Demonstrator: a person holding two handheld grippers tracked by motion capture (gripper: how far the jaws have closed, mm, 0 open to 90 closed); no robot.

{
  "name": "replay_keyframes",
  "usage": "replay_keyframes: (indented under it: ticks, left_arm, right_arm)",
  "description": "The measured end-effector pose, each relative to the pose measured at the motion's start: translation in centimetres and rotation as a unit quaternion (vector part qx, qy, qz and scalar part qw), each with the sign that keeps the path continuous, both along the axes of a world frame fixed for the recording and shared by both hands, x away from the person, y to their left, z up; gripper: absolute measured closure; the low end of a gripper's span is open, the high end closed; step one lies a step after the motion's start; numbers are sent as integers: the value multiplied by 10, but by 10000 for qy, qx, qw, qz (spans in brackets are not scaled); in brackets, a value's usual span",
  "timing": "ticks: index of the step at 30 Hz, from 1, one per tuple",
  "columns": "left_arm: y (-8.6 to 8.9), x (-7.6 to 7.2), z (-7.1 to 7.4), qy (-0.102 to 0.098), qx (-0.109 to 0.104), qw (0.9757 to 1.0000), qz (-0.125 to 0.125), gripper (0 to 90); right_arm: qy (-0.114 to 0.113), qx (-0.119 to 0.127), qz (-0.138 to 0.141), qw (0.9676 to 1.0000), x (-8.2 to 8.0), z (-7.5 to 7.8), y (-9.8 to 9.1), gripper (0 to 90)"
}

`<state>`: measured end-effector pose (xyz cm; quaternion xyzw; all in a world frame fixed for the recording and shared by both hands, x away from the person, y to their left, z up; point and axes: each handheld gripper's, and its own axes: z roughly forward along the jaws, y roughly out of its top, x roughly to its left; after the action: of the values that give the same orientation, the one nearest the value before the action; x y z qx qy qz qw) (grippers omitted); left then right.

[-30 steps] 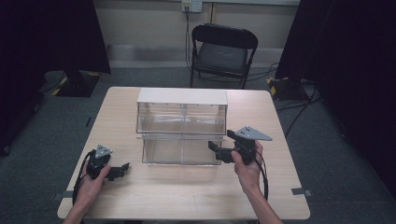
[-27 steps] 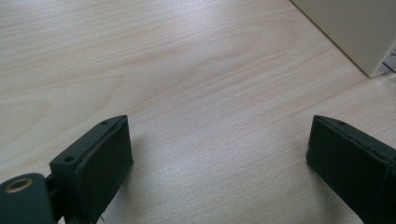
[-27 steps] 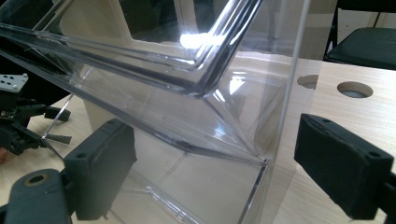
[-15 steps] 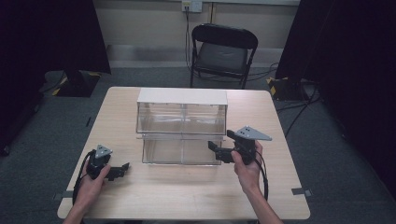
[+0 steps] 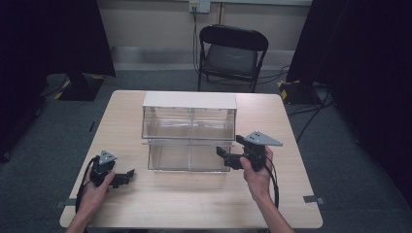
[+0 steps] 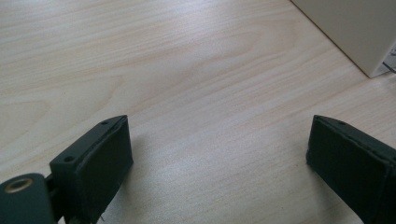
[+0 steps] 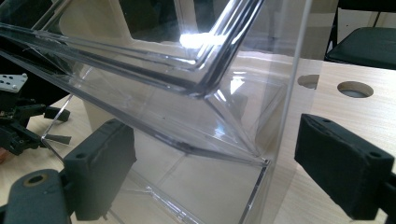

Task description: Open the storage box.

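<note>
So nearest the person's edge, the left gripper [image 5: 127,175] is parked low on the table [image 5: 194,204], jaws spread apart with nothing but bare wood between them. It sits near the left corner, well apart from the box. A bit farther in and to the right, the right gripper [image 5: 224,156] is right up against the near right corner of the clear drawer [image 5: 187,156], which is pulled out toward the person from the bottom of the clear organizer box [image 5: 189,116]. Its jaws are open too, and in the right gripper view the drawer's right end wall [image 7: 280,116] stands upright between them, not pinched yet as far as I can tell. The drawer's long axis runs left to right across the table, and the right gripper points left along it, so the right hand is clearly the closer one. My guess is it just has to close on that corner. Beyond the table there's a folding chair [image 5: 232,53].
</note>
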<state>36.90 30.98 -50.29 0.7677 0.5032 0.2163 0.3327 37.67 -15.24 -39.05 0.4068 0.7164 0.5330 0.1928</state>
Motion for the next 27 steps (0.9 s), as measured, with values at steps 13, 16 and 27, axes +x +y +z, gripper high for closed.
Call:
replay_keyframes:
  ticks: [13, 16, 27]
  left_arm:
    - [0, 0, 0, 0, 1, 10000, -1, 64]
    - [0, 0, 0, -1, 17, 10000, -9, 64]
    - [0, 0, 0, 0, 1, 10000, -2, 64]
  right_arm:
    - [5, 13, 13, 10000, 0, 0, 0, 118]
    - [18, 28, 18, 10000, 1, 0, 0, 118]
    - [14, 17, 31, 10000, 1, 0, 0, 118]
